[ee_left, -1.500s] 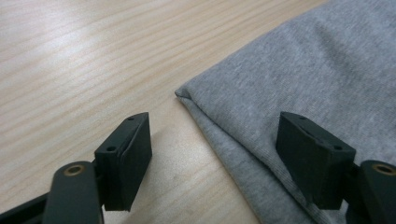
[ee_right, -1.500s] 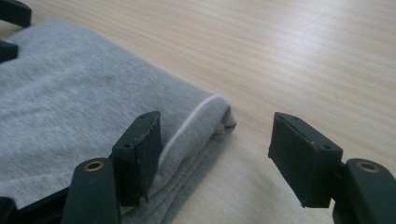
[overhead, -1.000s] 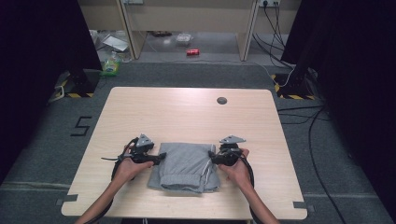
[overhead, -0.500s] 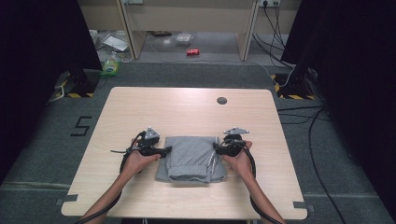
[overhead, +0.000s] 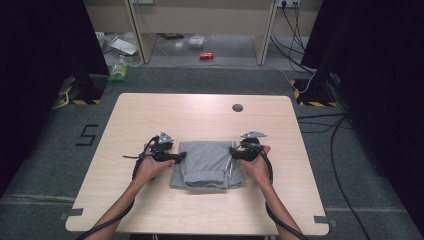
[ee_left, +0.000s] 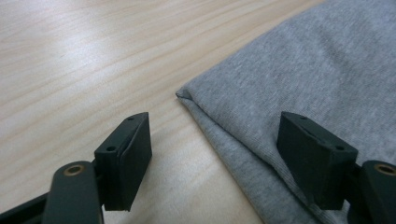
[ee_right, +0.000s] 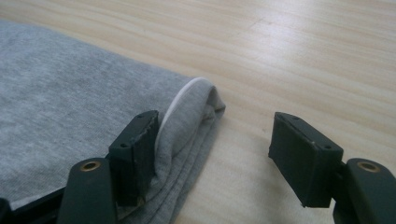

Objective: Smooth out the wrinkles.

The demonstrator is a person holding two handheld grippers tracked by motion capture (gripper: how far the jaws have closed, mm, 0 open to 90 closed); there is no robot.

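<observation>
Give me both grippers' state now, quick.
Left gripper: open, straddling the left edge of the folded grey knit garment.
Right gripper: open, straddling the garment's right edge; holding nothing.

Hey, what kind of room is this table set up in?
Probably a lab or recording space, not a home: a bare wooden table on grey carpet, black curtains at both sides, loose cables over the floor, and hazard-striped tape at the stand bases.
</observation>
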